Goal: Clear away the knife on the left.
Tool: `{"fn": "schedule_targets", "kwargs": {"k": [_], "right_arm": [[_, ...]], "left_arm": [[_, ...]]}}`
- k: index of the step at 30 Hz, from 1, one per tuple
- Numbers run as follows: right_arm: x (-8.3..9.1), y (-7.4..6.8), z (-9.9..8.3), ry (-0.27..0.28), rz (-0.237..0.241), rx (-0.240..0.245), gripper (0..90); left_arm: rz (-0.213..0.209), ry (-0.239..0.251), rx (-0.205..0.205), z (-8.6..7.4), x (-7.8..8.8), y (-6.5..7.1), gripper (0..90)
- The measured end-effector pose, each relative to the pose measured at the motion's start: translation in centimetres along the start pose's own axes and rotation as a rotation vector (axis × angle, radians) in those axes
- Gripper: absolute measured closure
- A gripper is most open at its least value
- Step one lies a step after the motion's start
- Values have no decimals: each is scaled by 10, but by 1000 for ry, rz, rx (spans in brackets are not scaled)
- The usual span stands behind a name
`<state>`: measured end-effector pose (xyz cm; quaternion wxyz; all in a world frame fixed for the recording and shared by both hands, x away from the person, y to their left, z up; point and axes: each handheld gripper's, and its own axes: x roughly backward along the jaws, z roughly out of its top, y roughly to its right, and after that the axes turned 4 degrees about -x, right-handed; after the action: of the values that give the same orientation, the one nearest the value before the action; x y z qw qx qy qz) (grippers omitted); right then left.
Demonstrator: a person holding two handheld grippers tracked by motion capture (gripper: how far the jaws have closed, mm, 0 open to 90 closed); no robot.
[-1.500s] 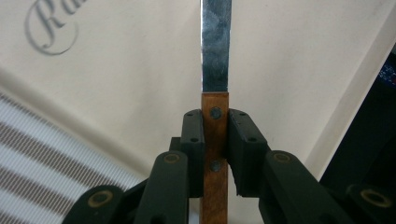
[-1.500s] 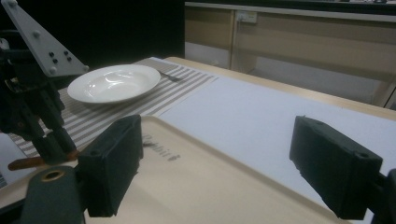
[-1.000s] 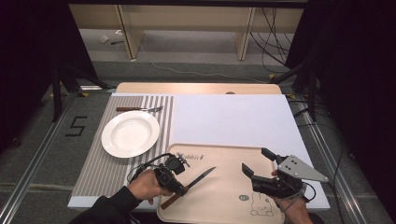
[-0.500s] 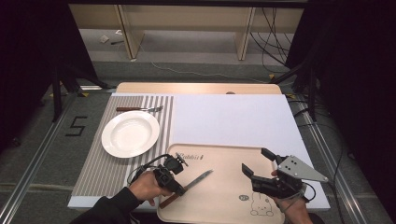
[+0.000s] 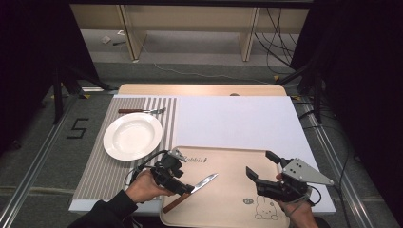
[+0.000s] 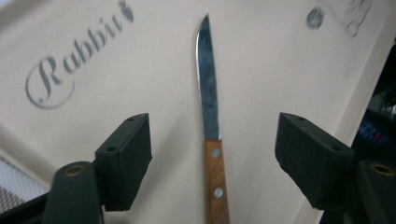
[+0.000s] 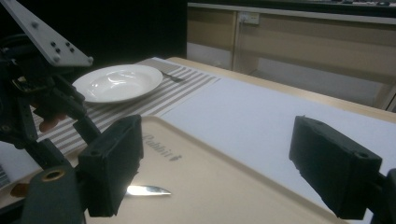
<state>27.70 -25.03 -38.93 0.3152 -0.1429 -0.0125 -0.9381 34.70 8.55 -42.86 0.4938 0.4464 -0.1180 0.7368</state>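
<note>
A wooden-handled knife (image 6: 211, 126) lies flat on the beige tray (image 5: 233, 209), blade pointing toward the tray's middle and handle reaching its near left edge (the word "Rabbit" is printed on the tray beside it). The left gripper (image 5: 190, 183) hangs just over the handle with its jaws spread wide on either side, not touching it, while the right gripper (image 5: 262, 164) is held over the tray's right part, jaws likewise wide apart and empty. Beyond the tray, a white plate (image 5: 132, 136) sits on a striped placemat (image 5: 102, 168) with a fork (image 5: 141, 111) behind it.
</note>
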Motion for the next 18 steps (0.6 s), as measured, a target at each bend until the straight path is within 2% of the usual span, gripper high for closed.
{"fn": "schedule_targets", "kwargs": {"k": [1,4,5,6,7,10,14,15,16,17,18], "right_arm": [[0,0,0,-1,1,0,186],[-1,0,0,-3,0,1,186],[0,0,0,-2,0,1,186],[0,0,0,-2,0,1,186],[0,0,0,-2,0,-1,186],[-1,-1,0,-2,1,0,186],[-1,-2,0,-1,5,3,186],[-1,-2,0,-4,5,5,186],[-1,-2,0,-4,4,4,186],[0,-2,1,-3,5,1,186],[0,-2,1,-3,5,1,186]], "left_arm": [[-49,42,13,2,-2,4,263],[-53,44,-12,3,-7,10,271],[-57,20,-27,5,-13,15,275],[-57,20,-27,5,-13,15,282],[-46,6,-52,5,-19,20,297],[-29,-10,-74,6,-25,23,330],[-30,-12,-96,6,-29,26,487],[-33,-11,-114,6,-30,27,536],[-25,10,-165,5,-31,28,582],[-25,10,-165,5,-31,28,632],[-17,6,-186,5,-33,28,632]]}}
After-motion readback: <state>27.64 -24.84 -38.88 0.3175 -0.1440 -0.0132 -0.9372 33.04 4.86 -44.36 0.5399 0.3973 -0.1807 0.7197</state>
